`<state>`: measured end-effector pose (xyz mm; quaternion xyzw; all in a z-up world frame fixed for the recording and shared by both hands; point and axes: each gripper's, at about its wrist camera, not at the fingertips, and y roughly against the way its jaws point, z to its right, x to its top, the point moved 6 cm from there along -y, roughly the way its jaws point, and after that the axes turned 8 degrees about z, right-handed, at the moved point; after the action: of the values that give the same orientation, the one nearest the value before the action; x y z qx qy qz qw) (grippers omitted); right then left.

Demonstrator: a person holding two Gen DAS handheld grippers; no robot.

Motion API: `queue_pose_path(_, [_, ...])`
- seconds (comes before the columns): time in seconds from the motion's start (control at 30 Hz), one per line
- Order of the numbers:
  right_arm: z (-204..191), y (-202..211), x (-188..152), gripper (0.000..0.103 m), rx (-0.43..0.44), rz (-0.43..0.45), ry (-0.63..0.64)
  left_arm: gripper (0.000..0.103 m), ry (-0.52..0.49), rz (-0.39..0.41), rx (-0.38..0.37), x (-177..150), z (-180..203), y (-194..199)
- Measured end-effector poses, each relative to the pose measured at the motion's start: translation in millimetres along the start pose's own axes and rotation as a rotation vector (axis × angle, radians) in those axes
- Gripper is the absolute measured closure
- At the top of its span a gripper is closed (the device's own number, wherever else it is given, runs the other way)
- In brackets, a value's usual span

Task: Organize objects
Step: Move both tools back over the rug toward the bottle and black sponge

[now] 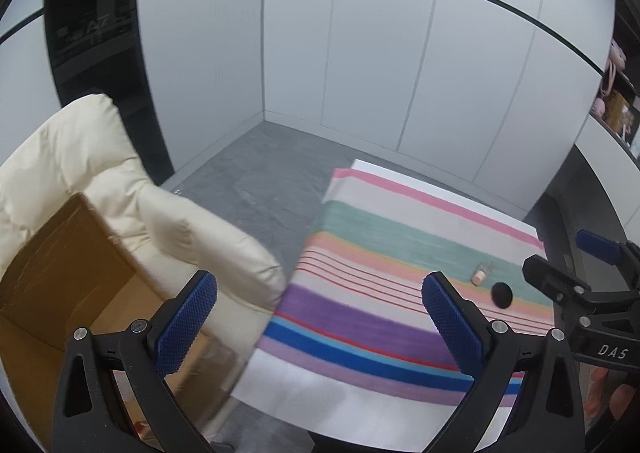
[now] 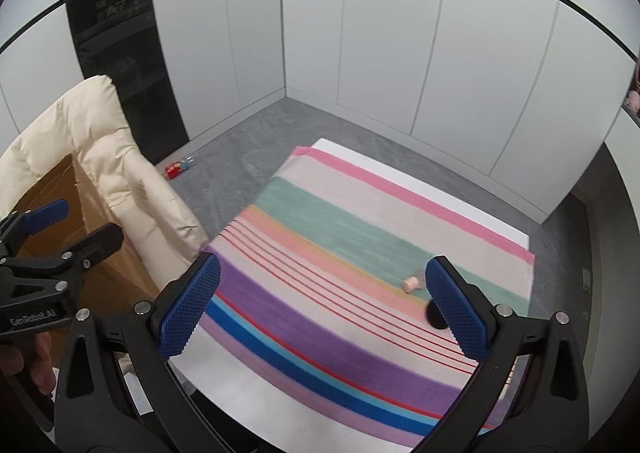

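**Two small items wait at the far right of a striped cloth, nearer the right gripper**

Left wrist view: the left gripper (image 1: 320,327), its blue-padded jaws spread wide and holding nothing, hangs above the near-left edge of the striped multicolour cloth (image 1: 360,317) on the white table. A small pale-pink capped bottle (image 1: 480,275) lies on its side on the green stripe, off to the gripper's forward right, its long axis running roughly from near-left to far-right. A flat black round disc (image 1: 501,294) sits just beside it, on the nearer side. The right gripper (image 1: 568,269) enters at the right edge, closer to both. An open brown cardboard box (image 1: 72,285) rests on a cream padded chair (image 1: 120,181) to the left.

Right wrist view: the right gripper (image 2: 322,305) is likewise wide open and empty. The bottle (image 2: 412,284) shows just inside its right finger, ahead of the tip; the disc (image 2: 434,316) is partly hidden behind that finger. The box (image 2: 52,197) lies well apart, far left, beyond the left gripper (image 2: 68,229). Judged from this, the right gripper has the shorter reach and would need to shift right to centre the bottle.
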<state>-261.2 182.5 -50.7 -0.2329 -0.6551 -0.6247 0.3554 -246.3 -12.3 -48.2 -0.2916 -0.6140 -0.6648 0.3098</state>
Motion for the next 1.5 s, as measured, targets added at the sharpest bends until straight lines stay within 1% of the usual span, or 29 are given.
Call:
queue_pose_path(0.2, [40, 10, -12, 0.000, -0.021, -0.016, -0.058, 0.000, -0.060, 0.001, -0.035, 0, 41, -7])
queue_pose_path(0.3, [58, 14, -16, 0.000, -0.046, -0.019, -0.089, 0.000, -0.088, 0.000, -0.061, -1, 63, -10])
queue_pose_path(0.37, [68, 16, -21, 0.000, -0.072, -0.036, -0.085, 0.000, -0.105, -0.003, -0.078, -3, 76, -11])
queue_pose_path(0.43, [74, 18, -27, 0.000, -0.063, -0.052, -0.097, 0.000, -0.124, -0.008, -0.091, -5, 90, -13])
queue_pose_path(0.5, [85, 21, -34, 0.000, -0.065, -0.069, -0.135, 0.000, -0.135, -0.009, -0.103, -6, 102, -14])
queue_pose_path(0.57, [96, 23, -41, 0.000, -0.100, -0.091, -0.153, 0.000, -0.148, -0.005, -0.114, -7, 112, -15])
queue_pose_path(0.6, [103, 26, -45, 0.000, -0.131, -0.091, -0.155, 0.000, -0.161, 0.002, -0.121, -8, 118, -16])
queue_pose_path(0.67, [116, 32, -51, 0.000, -0.167, -0.087, -0.162, 0.000, -0.186, 0.005, -0.129, -9, 127, -19])
queue_pose_path(0.77, [135, 36, -59, 0.000, -0.187, -0.097, -0.188, 0.000, -0.201, -0.015, -0.139, -16, 139, -29])
queue_pose_path(0.83, [148, 35, -68, 0.000, -0.184, -0.118, -0.213, 0.000, -0.199, -0.035, -0.161, -21, 148, -35])
queue_pose_path(0.9, [160, 28, -78, 0.000, -0.162, -0.138, -0.254, 0.000, -0.207, -0.049, -0.179, -27, 159, -40])
queue_pose_path(0.93, [166, 24, -83, 0.000, -0.167, -0.151, -0.269, 0.000, -0.213, -0.053, -0.188, -30, 166, -43])
queue_pose_path(0.97, [172, 18, -88, 0.000, -0.189, -0.176, -0.277, 0.000, -0.217, -0.058, -0.196, -32, 171, -47])
queue_pose_path(1.0, [178, 11, -96, 0.002, -0.210, -0.206, -0.278, 0.000, -0.218, -0.063, -0.202, -34, 174, -51])
queue_pose_path(1.07, [187, -2, -107, 0.008, -0.209, -0.234, -0.290, 0.000, -0.221, -0.077, -0.208, -40, 183, -62])
queue_pose_path(1.13, [195, -17, -121, 0.008, -0.195, -0.251, -0.310, 0.000, -0.233, -0.089, -0.205, -48, 191, -75])
queue_pose_path(1.23, [204, -40, -141, 0.008, -0.203, -0.281, -0.317, 0.000, -0.244, -0.128, -0.207, -60, 201, -99])
queue_pose_path(1.3, [205, -53, -150, 0.008, -0.191, -0.288, -0.327, 0.000, -0.250, -0.153, -0.213, -67, 205, -114])
queue_pose_path(1.33, [204, -58, -152, 0.008, -0.191, -0.289, -0.322, 0.001, -0.255, -0.164, -0.204, -72, 208, -123])
queue_pose_path(1.5, [200, -82, -163, 0.008, -0.199, -0.302, -0.278, 0.001, -0.226, -0.193, -0.207, -82, 214, -150])
